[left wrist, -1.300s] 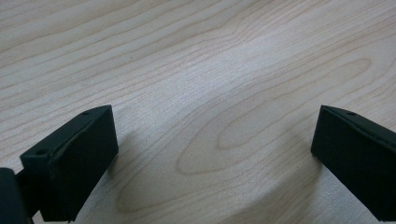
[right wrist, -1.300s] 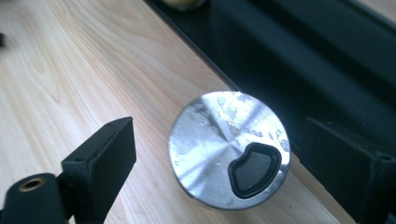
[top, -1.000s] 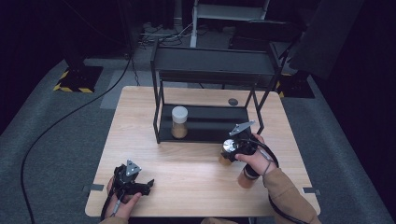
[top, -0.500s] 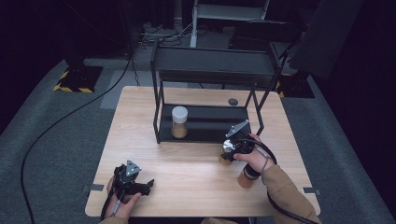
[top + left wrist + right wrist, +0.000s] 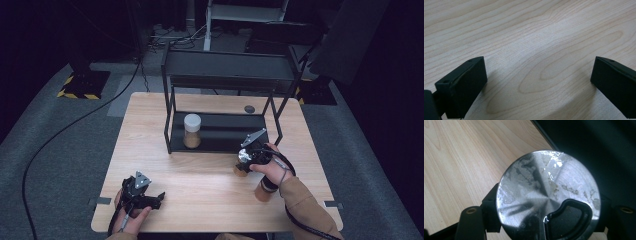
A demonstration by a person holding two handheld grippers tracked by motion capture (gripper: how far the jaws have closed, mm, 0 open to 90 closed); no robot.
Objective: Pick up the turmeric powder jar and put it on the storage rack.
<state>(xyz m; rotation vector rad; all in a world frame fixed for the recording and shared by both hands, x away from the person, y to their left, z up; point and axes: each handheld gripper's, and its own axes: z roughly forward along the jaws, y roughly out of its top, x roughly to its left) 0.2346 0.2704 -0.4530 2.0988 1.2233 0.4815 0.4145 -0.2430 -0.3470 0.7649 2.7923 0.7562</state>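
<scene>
The black rack (image 5: 220, 112) at the back middle of the worktop (image 5: 210, 190) serves as the landmark here.

Well to the front and left of the rack, near the worktop's front edge, the left tool (image 5: 150, 200) lies low in the person's left hand (image 5: 131, 218). In the left gripper view its two black jaws stand wide apart over bare wood grain, with nothing between them.

On the rack's lower shelf, toward its left side, a clear jar with a white lid (image 5: 192, 131) stands upright, holding brown contents in its lower part.

Behind the rack's right rear leg, a small dark round disc (image 5: 249, 108) lies flat on the worktop.

Just in front of the rack's right front corner, the right tool (image 5: 243, 161) is clamped on a jar with a shiny metal lid (image 5: 243, 158); its jaws have just been closing and the jar sits between them. In the right gripper view that silver lid (image 5: 549, 195) has a dark flip opening at its lower right, and a black jaw presses against each side of it. The jar stands on the worktop, just beside the rack's base.

Further front and right of the rack, under the right forearm, another brown jar (image 5: 263, 190) stands on the worktop.
</scene>
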